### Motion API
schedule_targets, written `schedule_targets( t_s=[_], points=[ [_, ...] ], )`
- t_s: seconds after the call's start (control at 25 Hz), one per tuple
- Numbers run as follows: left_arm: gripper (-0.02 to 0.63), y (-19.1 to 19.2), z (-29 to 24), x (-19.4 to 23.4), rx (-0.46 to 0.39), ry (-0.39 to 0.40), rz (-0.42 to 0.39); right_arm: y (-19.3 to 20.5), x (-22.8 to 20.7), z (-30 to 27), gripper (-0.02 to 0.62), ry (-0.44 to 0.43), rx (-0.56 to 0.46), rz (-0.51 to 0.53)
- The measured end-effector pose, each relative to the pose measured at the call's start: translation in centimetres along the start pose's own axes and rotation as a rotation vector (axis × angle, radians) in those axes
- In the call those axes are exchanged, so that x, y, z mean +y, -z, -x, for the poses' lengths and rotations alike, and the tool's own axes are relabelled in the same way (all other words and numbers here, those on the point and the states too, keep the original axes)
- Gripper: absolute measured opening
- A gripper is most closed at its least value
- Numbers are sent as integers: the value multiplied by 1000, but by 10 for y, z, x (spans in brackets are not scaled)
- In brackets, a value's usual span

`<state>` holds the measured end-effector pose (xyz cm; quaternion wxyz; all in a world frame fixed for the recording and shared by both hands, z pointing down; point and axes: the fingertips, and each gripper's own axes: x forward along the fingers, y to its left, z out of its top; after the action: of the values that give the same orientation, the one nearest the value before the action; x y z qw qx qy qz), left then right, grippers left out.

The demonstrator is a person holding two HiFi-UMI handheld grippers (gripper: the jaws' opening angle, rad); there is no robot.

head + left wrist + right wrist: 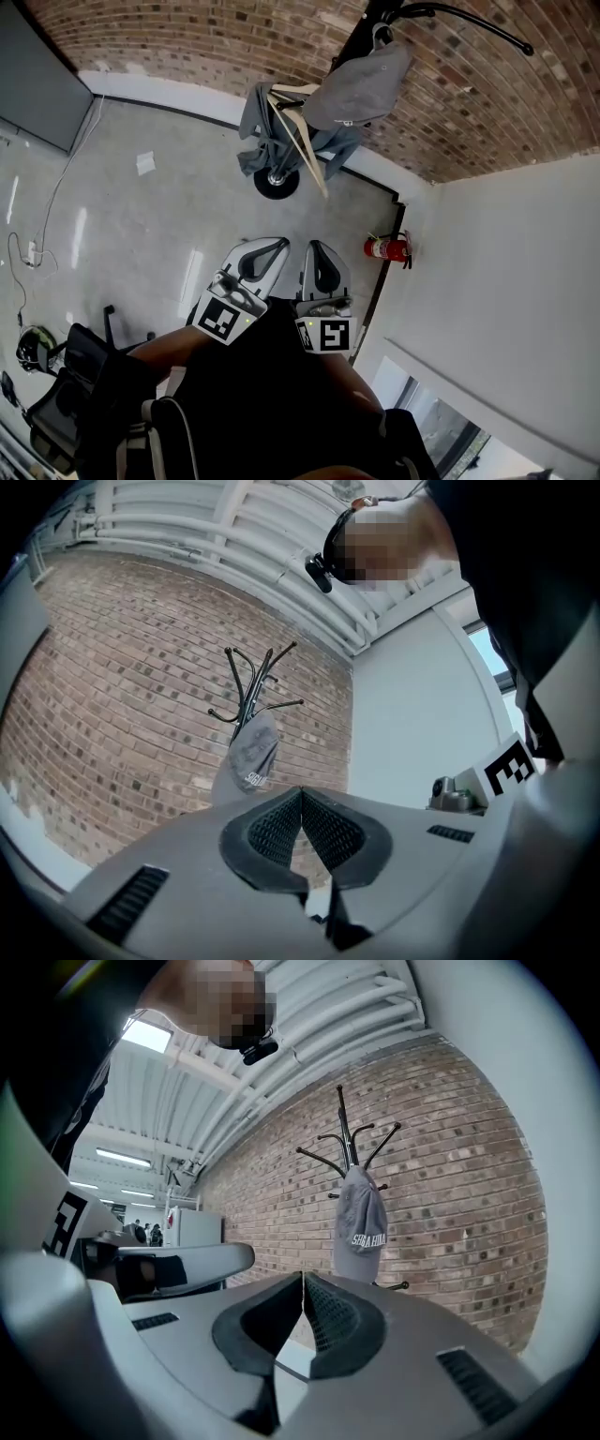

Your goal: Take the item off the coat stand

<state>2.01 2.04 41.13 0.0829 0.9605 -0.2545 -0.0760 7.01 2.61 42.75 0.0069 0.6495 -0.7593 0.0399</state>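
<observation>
Left tool [270, 248] and right tool [317, 251] are both pinched shut on nothing, parked side by side. I'd guess that's because the coat stand [375, 19] is well away. The grey cap [361, 84] hangs off its upper hooks, untouched.

Brick wall [169, 42] is running across the far side. Pale glossy floor [141, 234] is spreading out below it, catching streaks of light. White wall [516, 262] is meeting the brick wall at its right end, with a red fire extinguisher [387, 247] sitting by that corner. Paper scrap [145, 163] is lying near the brick wall's foot. Black chair [66, 375] is standing well away from it. White ceiling pipes [309, 1026] are running above it.
</observation>
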Motion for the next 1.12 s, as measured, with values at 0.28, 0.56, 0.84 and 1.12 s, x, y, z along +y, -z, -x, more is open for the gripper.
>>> schedule_targets(
  t_s=[0.28,0.56,0.84,1.12],
  points=[
    [18,-14,-25,40,3,73,17,-5,-25,-47,21,93,2,-15],
    [18,-12,-40,61,-9,91,45,-10,-19,-69,21,97,3,17],
    [18,-23,-53,77,-34,57,32,-12,-36,-83,21,86,21,-12],
    [18,-28,-64,100,-48,-19,34,-20,-48,-97,21,36,32,-23]
  ],
)
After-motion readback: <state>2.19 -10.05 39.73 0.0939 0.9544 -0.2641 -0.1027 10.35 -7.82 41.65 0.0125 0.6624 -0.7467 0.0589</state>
